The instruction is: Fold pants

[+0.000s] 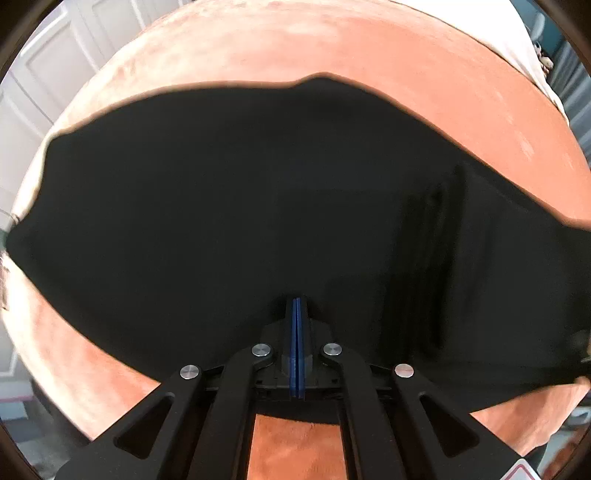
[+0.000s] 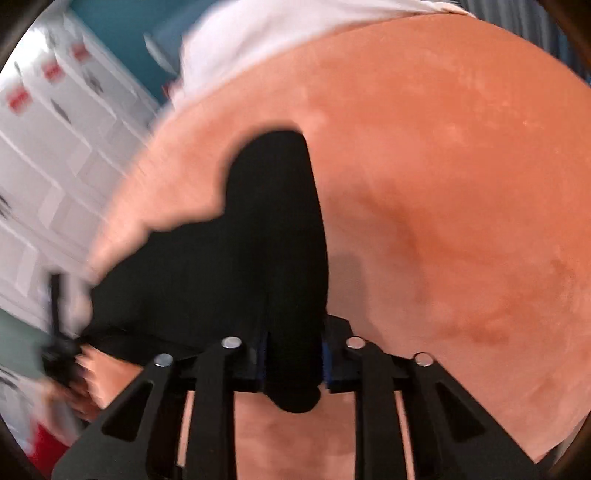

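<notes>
The black pants [image 1: 229, 206] lie spread wide across an orange plush surface [image 1: 332, 59]. My left gripper [image 1: 297, 301] points steeply down at their near edge, its blue pads [image 1: 294, 332] pressed together. Whether any cloth is pinched at the tips I cannot tell. In the right wrist view a thick bunched fold of the pants [image 2: 280, 229] runs away from me and fills the gap of my right gripper [image 2: 293, 332]. That gripper is shut on the fold, with a blue pad [image 2: 325, 356] showing beside the cloth. The fold's end hangs out behind the jaws.
White fabric [image 2: 258, 33] lies at the far edge of the orange surface [image 2: 461, 184]. White panelled doors [image 1: 55, 74] stand to the left. A blurred hand with a dark tool [image 2: 59, 343] shows at the left edge of the right wrist view.
</notes>
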The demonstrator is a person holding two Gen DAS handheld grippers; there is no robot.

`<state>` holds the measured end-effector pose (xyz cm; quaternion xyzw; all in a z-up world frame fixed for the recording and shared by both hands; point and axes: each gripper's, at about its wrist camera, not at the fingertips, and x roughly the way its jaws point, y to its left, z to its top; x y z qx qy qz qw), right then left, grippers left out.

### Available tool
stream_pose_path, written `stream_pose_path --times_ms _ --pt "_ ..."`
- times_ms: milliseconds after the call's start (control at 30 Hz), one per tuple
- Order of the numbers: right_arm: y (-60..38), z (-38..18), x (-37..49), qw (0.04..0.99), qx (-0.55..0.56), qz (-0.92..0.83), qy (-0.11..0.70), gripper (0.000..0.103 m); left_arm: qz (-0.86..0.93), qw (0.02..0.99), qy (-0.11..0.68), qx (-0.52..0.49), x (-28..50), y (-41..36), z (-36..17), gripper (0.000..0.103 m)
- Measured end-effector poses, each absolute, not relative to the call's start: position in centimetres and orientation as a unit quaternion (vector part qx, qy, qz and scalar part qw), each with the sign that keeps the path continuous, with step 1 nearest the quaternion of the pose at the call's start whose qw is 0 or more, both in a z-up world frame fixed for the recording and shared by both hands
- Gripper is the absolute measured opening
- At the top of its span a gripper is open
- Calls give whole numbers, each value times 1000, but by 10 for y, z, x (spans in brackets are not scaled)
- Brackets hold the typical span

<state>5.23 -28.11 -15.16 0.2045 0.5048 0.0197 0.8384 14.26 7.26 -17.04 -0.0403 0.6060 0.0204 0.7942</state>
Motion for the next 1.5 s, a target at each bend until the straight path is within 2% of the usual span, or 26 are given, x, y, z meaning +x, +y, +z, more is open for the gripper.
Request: stream_pose_path --times_ms 33,67,133,200,233,300,367,467,533,567,600,633,700,733,833,900,1033,1133,1167,1233,1367,1500 --pt "-281 -177 57 818 170 -3 550 42 18 802 595 -43 139 73 -164 0" --pt "-285 -180 53 820 178 -8 543 44 18 806 590 -37 137 73 -159 8" --pt "-293 -151 40 837 202 -54 507 51 22 820 572 -11 131 76 -142 17" --pt "-283 -118 32 869 165 -71 461 52 23 835 549 -2 124 81 -129 47" --pt "-267 -103 35 881 140 -42 449 52 25 845 534 1 119 87 -121 52" --pt "-222 -90 48 885 85 19 457 53 31 852 522 9 113 94 -113 53" --pt "-173 -90 59 886 25 68 457 74 42 855 517 10 106 104 -107 55" --pt "-91 -107 67 874 -95 132 457 76 51 856 515 -6 98 120 -101 62" --pt "-50 -125 74 862 -139 163 460 76 59 855 515 -11 89 135 -98 62" --pt "-37 -136 83 854 -151 171 467 72 66 854 516 -9 93 137 -97 62" --pt "-26 -147 91 846 -165 169 477 64 72 853 516 -9 93 145 -98 62" --pt "-19 -162 100 834 -168 172 496 47 78 853 516 -11 91 153 -99 62" --pt "-26 -170 109 837 -138 162 505 35 83 853 515 -15 86 166 -98 62" --pt "-30 -164 115 838 -115 155 510 20 86 854 513 -19 84 175 -97 62" --pt "-44 -131 128 853 -16 153 499 18 92 855 509 -33 82 195 -95 62" --pt "-39 -118 133 858 -7 164 487 18 95 853 512 -43 78 205 -97 65" --pt "-5 -168 144 820 -84 178 538 30 105 833 532 -110 84 231 -108 65" --pt "-7 -146 132 839 -54 179 512 58 133 822 523 -182 81 273 -109 73" --pt "-11 -136 127 846 -43 180 499 63 147 820 517 -197 80 286 -110 77" --pt "-22 -119 113 863 -38 174 473 72 183 801 518 -236 85 317 -122 78" --pt "-93 -103 79 886 -2 99 454 81 186 767 526 -316 102 354 -149 78" --pt "-210 -110 41 877 101 -8 470 81 193 763 525 -324 114 360 -164 81"
